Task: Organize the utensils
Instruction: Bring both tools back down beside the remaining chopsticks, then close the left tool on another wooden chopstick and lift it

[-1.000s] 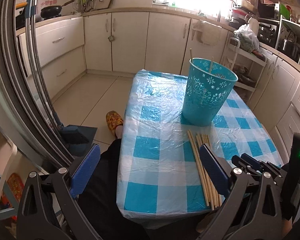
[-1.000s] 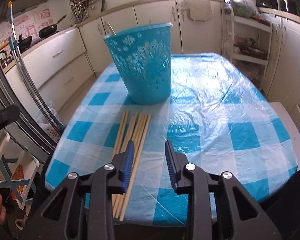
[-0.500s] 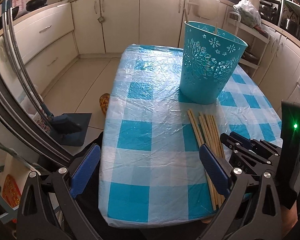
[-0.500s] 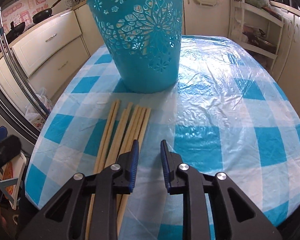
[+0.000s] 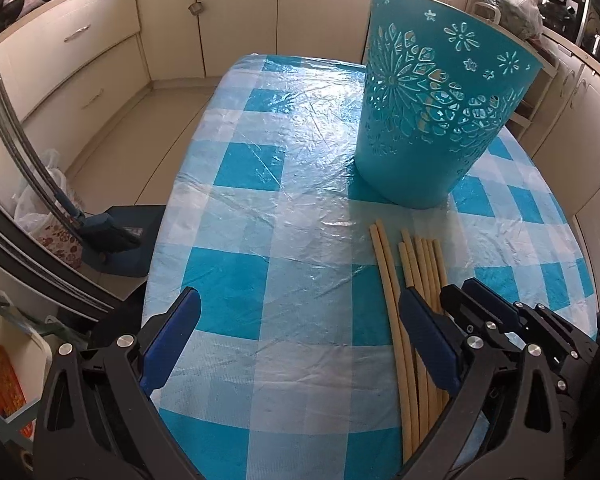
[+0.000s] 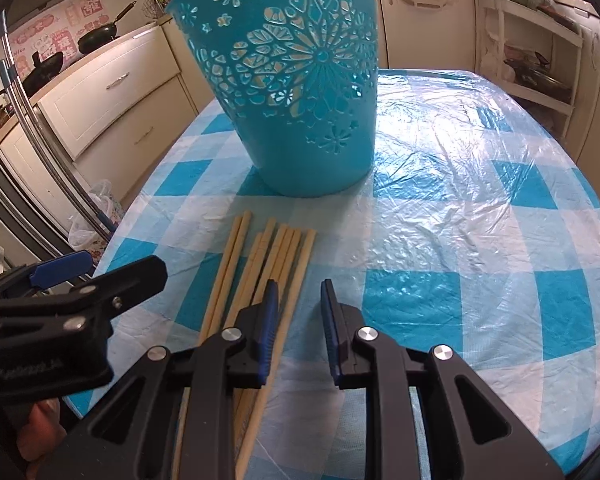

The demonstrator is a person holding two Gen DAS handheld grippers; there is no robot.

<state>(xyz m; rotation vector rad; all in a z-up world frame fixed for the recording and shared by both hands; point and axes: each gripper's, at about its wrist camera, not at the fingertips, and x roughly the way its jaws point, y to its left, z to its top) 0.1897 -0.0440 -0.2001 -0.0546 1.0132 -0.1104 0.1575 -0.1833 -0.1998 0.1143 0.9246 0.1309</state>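
- While both tools hang over the checked surface [image 5: 284,292], the left tool [image 5: 298,336] is spread wide with nothing between its pads.
- The right tool [image 6: 299,322] stands slightly parted, pinching nothing; the chopsticks [image 6: 278,264] lie under and just left of its left pad.
- Beyond their far tips, the teal basket [image 6: 300,92] stands upright ahead of both tools.

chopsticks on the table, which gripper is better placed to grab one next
Probably the right gripper: its narrow jaws sit at the right edge of the chopsticks, the outermost stick beside its left pad. The left gripper is wide open, mostly over bare tablecloth, only its right finger over the sticks.
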